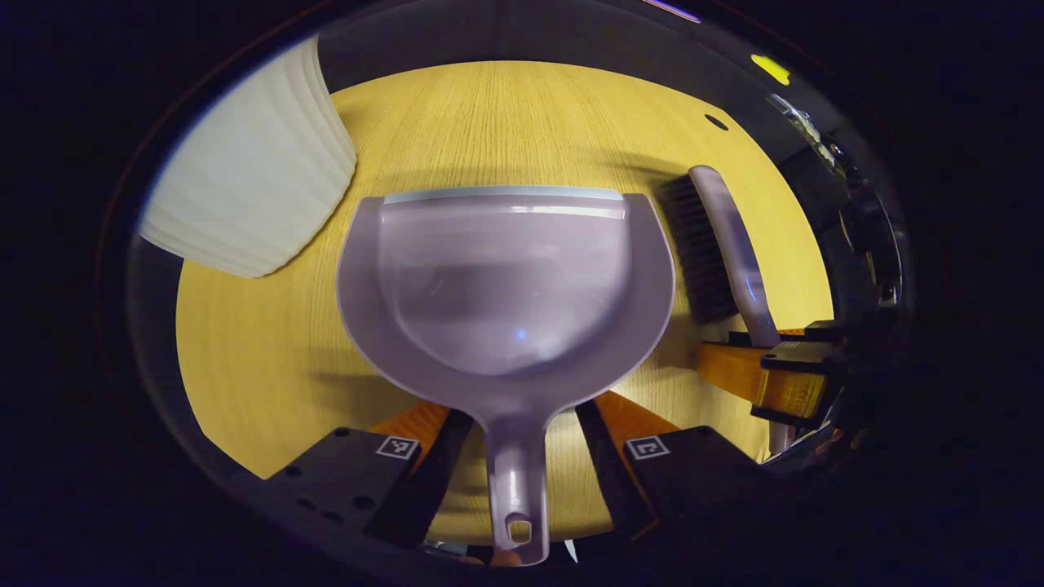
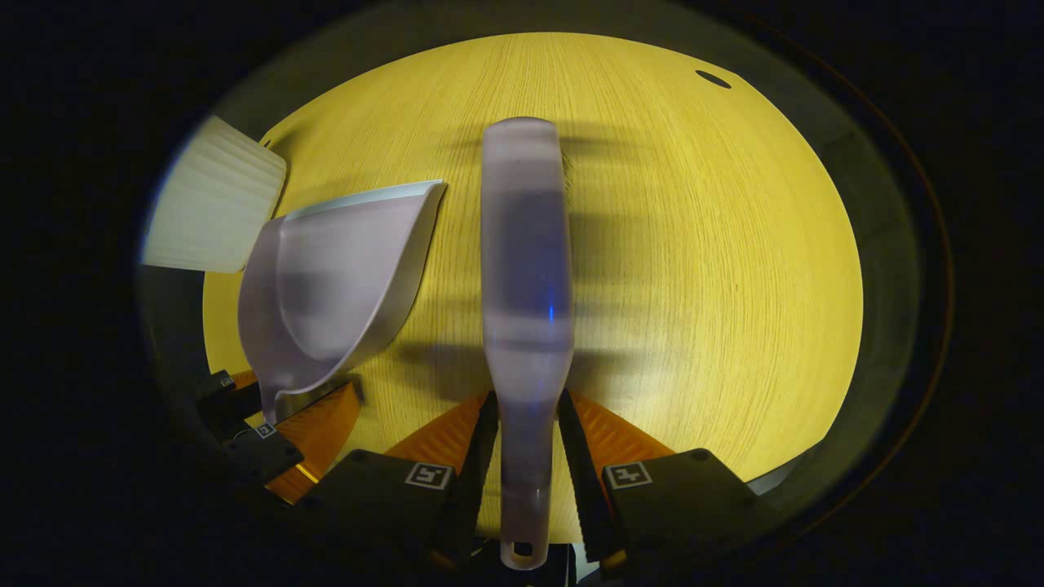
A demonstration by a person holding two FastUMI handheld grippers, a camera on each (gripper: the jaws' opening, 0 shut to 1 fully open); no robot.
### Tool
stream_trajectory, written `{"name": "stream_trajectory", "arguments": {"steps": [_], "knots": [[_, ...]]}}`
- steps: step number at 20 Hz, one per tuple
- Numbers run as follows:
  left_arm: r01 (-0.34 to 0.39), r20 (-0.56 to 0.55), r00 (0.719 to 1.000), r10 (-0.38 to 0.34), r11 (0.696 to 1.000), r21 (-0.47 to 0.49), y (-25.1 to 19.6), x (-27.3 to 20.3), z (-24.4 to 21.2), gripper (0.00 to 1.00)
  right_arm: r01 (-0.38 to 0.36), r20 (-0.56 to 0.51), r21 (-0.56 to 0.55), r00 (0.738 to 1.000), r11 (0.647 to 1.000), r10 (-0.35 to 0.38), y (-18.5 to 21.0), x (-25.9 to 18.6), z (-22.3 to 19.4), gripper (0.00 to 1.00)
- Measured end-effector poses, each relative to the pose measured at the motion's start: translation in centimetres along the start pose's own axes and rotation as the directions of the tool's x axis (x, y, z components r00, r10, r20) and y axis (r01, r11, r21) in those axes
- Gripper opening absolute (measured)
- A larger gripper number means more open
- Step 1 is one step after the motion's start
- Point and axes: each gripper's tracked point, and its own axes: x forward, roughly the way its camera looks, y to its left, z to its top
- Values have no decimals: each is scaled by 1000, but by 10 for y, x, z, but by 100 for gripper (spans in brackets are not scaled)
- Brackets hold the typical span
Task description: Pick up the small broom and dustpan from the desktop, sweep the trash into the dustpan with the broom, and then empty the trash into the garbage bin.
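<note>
A pale lilac dustpan hovers over the wooden table, its pan empty and its front lip pointing away. My left gripper is shut on the neck of its handle. To its right, the matching broom has dark bristles facing the pan, and my right gripper holds its handle. In the right gripper view the broom runs straight ahead and looks blurred. My right gripper is shut on its handle. The dustpan tilts at the left there, with my left gripper below it.
A white ribbed garbage bin stands at the far left, close to the dustpan's corner, and appears again as the bin. A small dark hole marks the table's far right. Bare wood stretches to the right of the broom.
</note>
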Motion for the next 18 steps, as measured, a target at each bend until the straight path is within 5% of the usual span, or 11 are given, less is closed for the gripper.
{"name": "stream_trajectory", "arguments": {"steps": [1,3,5,7,12,15,18], "knots": [[-13,5,1000,13,1000,6,1,-4,1,77,2,6,-2,1000,1000,-2,0,-2,-1,54],[-16,15,1000,15,1000,3,-2,-10,0,77,1,37,1,999,1000,-1,1,-8,1,92],[-3,26,1000,4,1000,-24,-7,-19,-4,77,-10,67,-8,998,1000,10,3,-19,4,89],[32,48,998,-29,998,-62,-14,-37,-11,78,-18,114,-28,993,999,21,4,-37,2,98],[150,276,954,-115,983,-110,-28,-122,-30,78,-45,273,-58,960,997,59,11,-99,-10,98],[142,451,886,-107,989,-43,-27,-178,-32,78,-34,449,-86,891,996,69,24,-169,-8,97],[99,619,778,-105,994,43,-31,-249,-36,78,-63,664,-74,741,995,97,46,-250,-1,97]]}}
